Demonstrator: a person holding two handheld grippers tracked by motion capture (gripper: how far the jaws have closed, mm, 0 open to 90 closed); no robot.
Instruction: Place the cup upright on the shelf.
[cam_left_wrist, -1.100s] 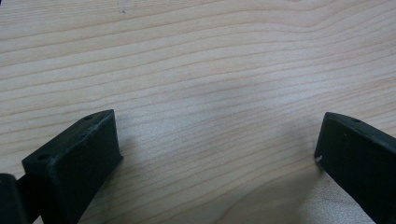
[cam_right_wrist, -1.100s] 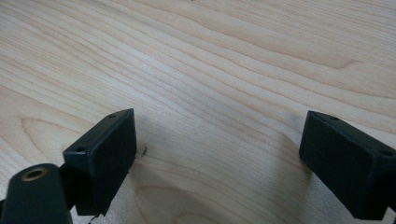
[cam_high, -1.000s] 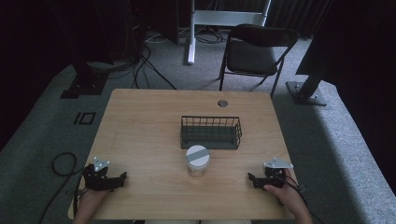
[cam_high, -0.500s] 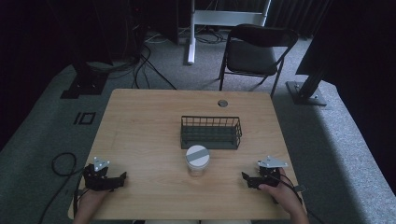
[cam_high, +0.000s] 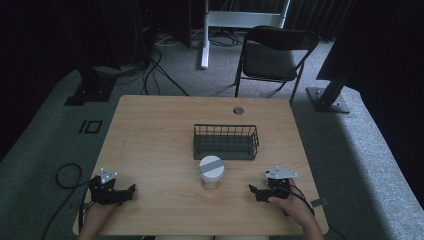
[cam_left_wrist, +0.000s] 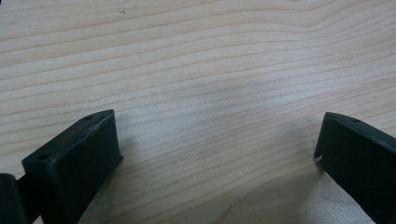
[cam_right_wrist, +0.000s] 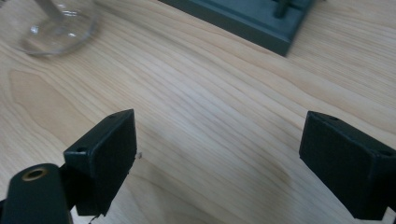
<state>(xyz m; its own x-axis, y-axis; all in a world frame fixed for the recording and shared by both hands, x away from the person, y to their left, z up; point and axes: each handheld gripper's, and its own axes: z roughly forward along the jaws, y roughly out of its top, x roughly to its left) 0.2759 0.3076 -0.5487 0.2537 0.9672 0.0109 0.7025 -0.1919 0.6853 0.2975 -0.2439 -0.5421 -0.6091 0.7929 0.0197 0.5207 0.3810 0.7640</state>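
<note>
Down at about 7 o'clock on the wooden tabletop (cam_high: 150, 135), the left hand-held gripper (cam_high: 131, 189) rests low on the wood, its jaws pointing toward 3 o'clock. In the left gripper view its jaws stand wide apart with nothing but bare wood grain between them. The person's left hand (cam_high: 97, 212) comes in from the bottom edge behind it, and a black cable (cam_high: 65, 175) loops over the tabletop's edge toward the carpet at 8 o'clock.

Over at about 5 o'clock sits the right hand-held gripper (cam_high: 253, 190), with a grey three-cornered plate (cam_high: 281, 173) on top and the right hand (cam_high: 295, 205) wrapped round its rear. Its jaws point toward 9 o'clock, at the jar, and in the right gripper view they are spread wide, holding nothing, with bare wood between them.

A clear jar (cam_high: 211, 172) with a white lid (cam_high: 212, 164) stands near the middle of the tabletop, between the two grippers and well apart from both; its glass base (cam_right_wrist: 58, 28) shows blurred at 11 o'clock in the right gripper view. Just beyond the jar, toward 12 o'clock, a dark wire basket (cam_high: 226, 142) sits on the wood, close to the jar; whether they touch I cannot tell. A round grommet hole (cam_high: 238, 110) lies near the far edge, and a black folding chair (cam_high: 272, 55) stands on the carpet past it.
</note>
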